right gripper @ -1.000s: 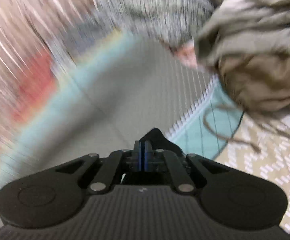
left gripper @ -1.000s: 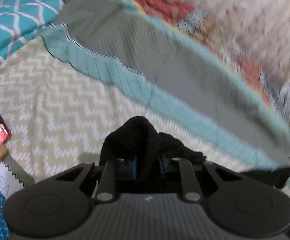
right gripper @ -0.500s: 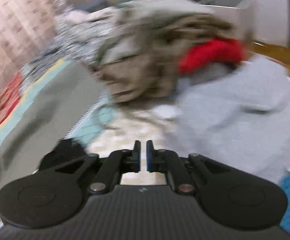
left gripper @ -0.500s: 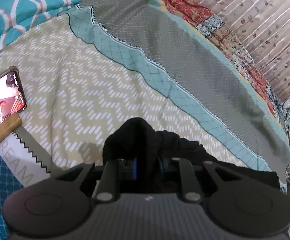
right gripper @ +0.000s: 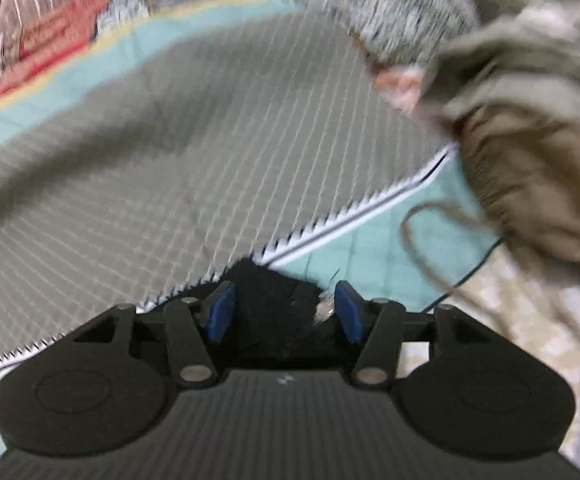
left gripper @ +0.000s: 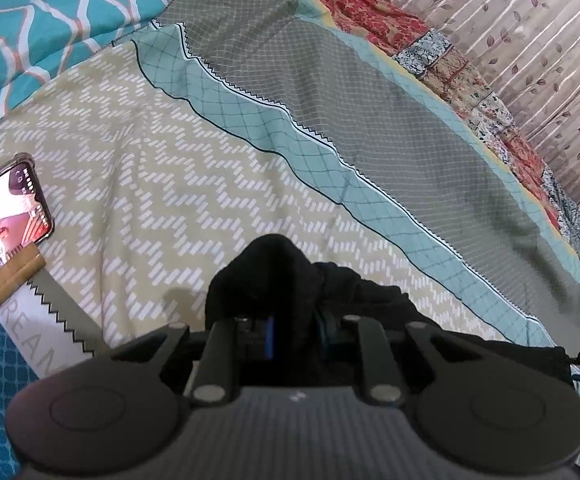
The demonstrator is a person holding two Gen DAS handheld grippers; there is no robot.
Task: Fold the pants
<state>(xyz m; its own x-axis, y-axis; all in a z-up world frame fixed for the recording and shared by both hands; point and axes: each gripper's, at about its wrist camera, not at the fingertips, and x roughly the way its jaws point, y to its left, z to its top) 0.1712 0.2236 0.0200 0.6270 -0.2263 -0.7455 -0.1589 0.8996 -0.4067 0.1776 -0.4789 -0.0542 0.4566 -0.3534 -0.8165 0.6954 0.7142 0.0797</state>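
- A bunch of the black knit fabric pants (left gripper: 274, 272) is pinched between the blue pads of the left gripper (left gripper: 294, 330); the cloth bulges up ahead of the fingertips and fills the narrow gap between them.
- From that pinch, the black fabric is seen trailing to the right along the lower edge of the left wrist view, lying on the beige bedspread with white zigzag dashes (left gripper: 162, 184).
- The jaws of the right gripper (right gripper: 284, 312) have just been opening and are now spread; a corner of the black pants (right gripper: 274, 304) lies between the blue pads (right gripper: 220, 312), but neither pad is pressed against it.
- That corner is laid over the white saw-toothed seam where the grey gridded band (right gripper: 170, 160) meets the teal quilted band (right gripper: 370, 248) of the bedspread.
- A crumpled olive-brown garment with a loose drawstring (right gripper: 530, 160) is heaped to the right, well apart from the right gripper.
- A smartphone with a lit screen in a clear case (left gripper: 6, 216) is propped at the left edge, near the left gripper but apart from the pants.
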